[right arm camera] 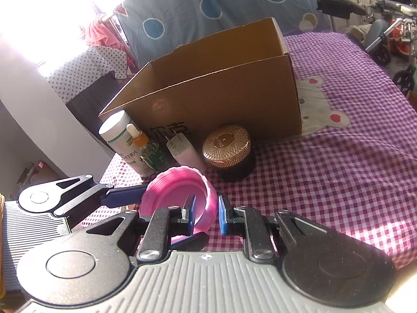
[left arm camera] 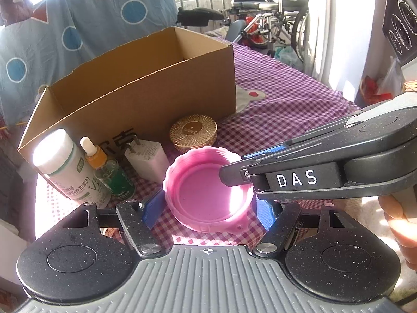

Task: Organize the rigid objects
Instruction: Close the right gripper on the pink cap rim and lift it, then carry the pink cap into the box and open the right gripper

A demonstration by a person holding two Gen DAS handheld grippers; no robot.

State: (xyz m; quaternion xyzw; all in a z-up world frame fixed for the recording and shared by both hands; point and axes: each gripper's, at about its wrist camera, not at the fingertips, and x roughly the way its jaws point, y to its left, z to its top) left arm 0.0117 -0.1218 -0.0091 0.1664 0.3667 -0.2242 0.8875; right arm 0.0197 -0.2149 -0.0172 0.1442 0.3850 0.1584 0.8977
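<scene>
On the purple checked cloth of the bed [right arm camera: 351, 172], a white pill bottle [left arm camera: 61, 167] stood furthest left, with a dropper bottle [left arm camera: 108, 169] touching it and a white plug adapter [left arm camera: 147, 157] just beside that, all lined up against the front wall of the open cardboard box [left arm camera: 146, 94]. Next along sat a gold-lidded jar [left arm camera: 193, 133], also near the box wall. In front of this row lay the pink lid [left arm camera: 208, 195], rim up. The left hand-held gripper [left arm camera: 208, 211] stood spread wide around it, blue pads apart from its sides. The right hand-held gripper [right arm camera: 206, 208] reached in from the right, one finger inside the lid, one outside, straddling the rim without pinching.
</scene>
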